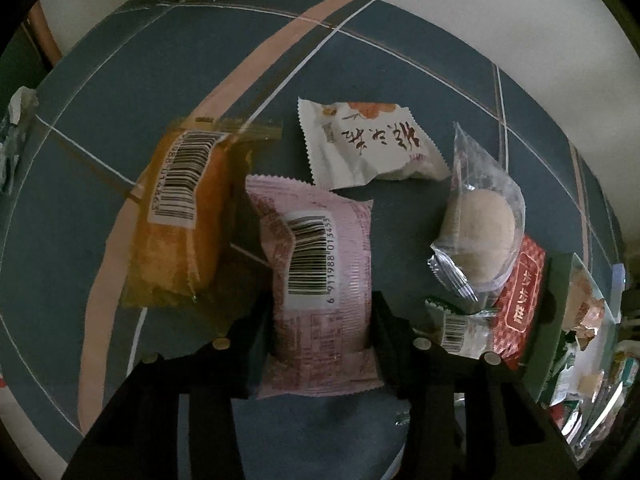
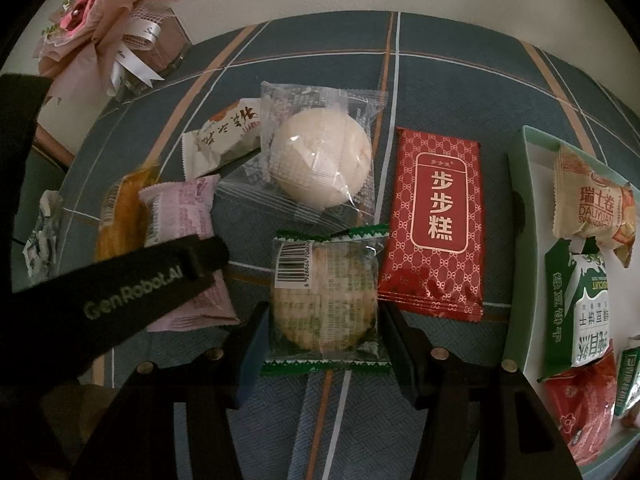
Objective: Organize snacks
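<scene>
left gripper (image 1: 320, 336): fingers are sitting either side of the pink snack pack (image 1: 320, 292), touching it, looks like they're clamping it

right gripper (image 2: 324, 344): fingers are straddling the green-edged cracker pack (image 2: 325, 300), apart, can't tell if they're actually pressing on it yet

pink snack pack: lying barcode-up on the blue plaid tablecloth (image 1: 120, 80), just beside the orange cake pack (image 1: 180, 216)

other snacks: red packet (image 2: 434, 224), clear-wrapped round bun (image 2: 320, 160) and white packet (image 1: 368, 144) are lying mid-cloth

green box (image 2: 516, 240): sitting at the cloth's right edge, already holding several snacks
</scene>
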Demonstrator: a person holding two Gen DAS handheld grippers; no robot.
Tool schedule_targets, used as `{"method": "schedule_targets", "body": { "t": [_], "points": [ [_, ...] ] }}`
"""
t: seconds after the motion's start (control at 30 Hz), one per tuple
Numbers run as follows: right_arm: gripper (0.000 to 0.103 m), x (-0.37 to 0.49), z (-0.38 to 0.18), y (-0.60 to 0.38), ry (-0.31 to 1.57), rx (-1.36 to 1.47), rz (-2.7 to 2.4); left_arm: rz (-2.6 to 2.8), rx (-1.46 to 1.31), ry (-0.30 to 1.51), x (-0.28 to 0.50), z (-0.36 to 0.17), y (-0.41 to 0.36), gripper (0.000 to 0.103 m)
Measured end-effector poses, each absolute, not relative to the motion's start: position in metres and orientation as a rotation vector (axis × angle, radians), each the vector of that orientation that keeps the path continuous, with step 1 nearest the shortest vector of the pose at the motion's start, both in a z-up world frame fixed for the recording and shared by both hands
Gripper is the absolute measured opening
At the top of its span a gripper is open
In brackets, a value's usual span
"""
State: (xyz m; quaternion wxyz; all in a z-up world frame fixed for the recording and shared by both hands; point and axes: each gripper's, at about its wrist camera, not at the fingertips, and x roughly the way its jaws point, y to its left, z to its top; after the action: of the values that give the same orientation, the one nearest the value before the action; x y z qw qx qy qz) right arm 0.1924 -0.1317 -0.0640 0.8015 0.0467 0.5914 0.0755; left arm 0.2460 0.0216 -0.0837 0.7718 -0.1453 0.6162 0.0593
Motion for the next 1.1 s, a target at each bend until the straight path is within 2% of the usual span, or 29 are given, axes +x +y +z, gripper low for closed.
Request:
{"method": "schedule_targets", "body": {
  "t": [0.27, 0.5, 0.87, 1.1],
  "points": [
    [0.055, 0.19, -0.063, -0.13, 1.252, 0.097, 0.154, 0.151, -0.318, 1.33, 0.245, -0.078, 0.021, 0.04],
    [0.052, 0.192, -0.05, -0.131, 1.229, 0.112, 0.157, 0.144, -0.333, 1.26, 0.243, -0.049, 0.022, 0.039],
    [0.052, 0.19, 0.01, -0.146, 1.128, 0.16, 0.146, 0.135, -0.357, 1.104, 0.234, 0.02, 0.03, 0.039],
    [0.052, 0.183, 0.034, -0.168, 1.098, 0.182, 0.122, 0.125, -0.352, 1.068, 0.226, 0.035, 0.02, 0.039]
  ]
}}
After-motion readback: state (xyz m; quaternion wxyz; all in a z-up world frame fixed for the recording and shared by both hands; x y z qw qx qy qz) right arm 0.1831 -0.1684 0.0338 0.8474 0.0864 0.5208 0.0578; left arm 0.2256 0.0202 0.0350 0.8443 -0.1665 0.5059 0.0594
